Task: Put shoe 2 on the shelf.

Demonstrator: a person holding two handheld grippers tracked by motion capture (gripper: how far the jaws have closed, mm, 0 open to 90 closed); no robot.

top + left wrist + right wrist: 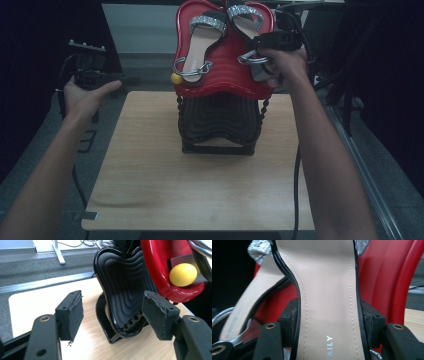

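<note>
Two sandals with silver glitter straps lie on a red tray [230, 75] that tops a black rack [220, 120]. The left sandal [200, 42] rests with its metal ankle ring at the tray's front. My right gripper [257, 52] is at the heel end of the right sandal [245, 22]. In the right gripper view its gripper [329, 315] has the beige insole [327, 290] between the jaws, and the pads [290, 315] sit against the sole's black edges. My left gripper [90, 70] hovers off the table's left side, open and empty [112, 307], facing the rack [125, 290].
A yellow ball [176, 78] [183, 274] sits at the red tray's front left corner. The wooden table [150, 175] carries the rack near its far middle. A cable hangs by the table's right edge. Grey floor and a metal rail run along both sides.
</note>
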